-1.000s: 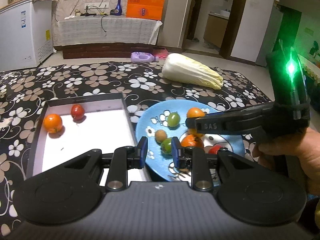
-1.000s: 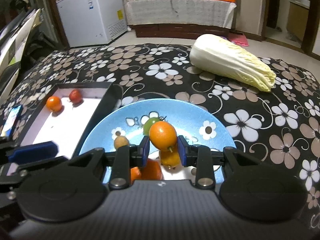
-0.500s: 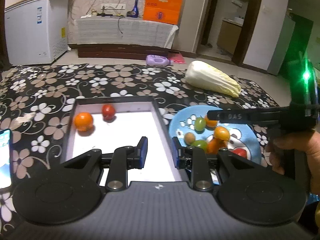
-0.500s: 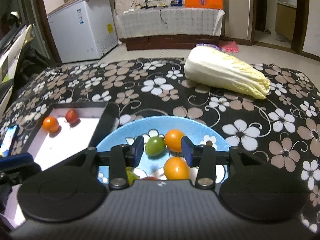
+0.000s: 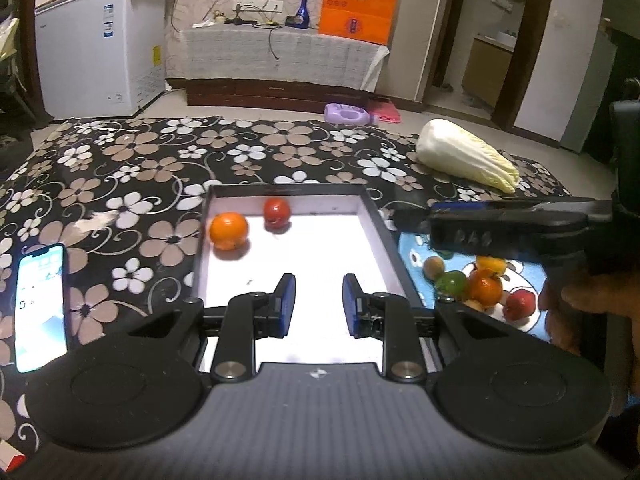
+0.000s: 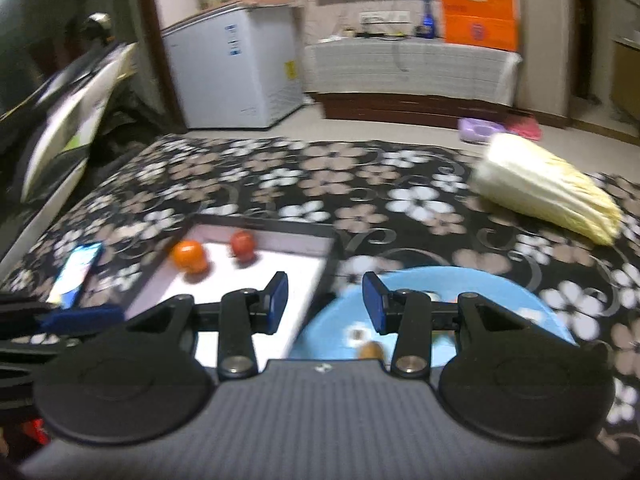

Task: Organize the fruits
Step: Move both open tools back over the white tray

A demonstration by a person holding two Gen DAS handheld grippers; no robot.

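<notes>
A black-rimmed white tray (image 5: 288, 190) (image 6: 264, 226) holds an orange (image 5: 229, 231) (image 6: 187, 254) and a red fruit (image 5: 277, 211) (image 6: 242, 243) at its far end. To its right, the blue plate (image 5: 412, 248) (image 6: 480, 292) carries several fruits, among them a green one (image 5: 452, 282), an orange one (image 5: 485, 288) and a red one (image 5: 519, 305). My left gripper (image 5: 316, 304) hovers over the tray's near half, jaws narrowly apart and empty. My right gripper (image 6: 325, 304) is open and empty over the gap between tray and plate. In the left wrist view it reaches in above the plate.
A napa cabbage (image 5: 464, 156) (image 6: 544, 188) lies on the floral cloth at the far right. A lit phone (image 5: 40, 304) (image 6: 76, 272) lies left of the tray. A hand (image 5: 580, 304) grips the right tool. A freezer and a covered cabinet stand behind.
My right gripper let go of the small orange onto the plate, widened its jaws and drew back leftward. My left gripper slid left from the plate's edge to above the tray.
</notes>
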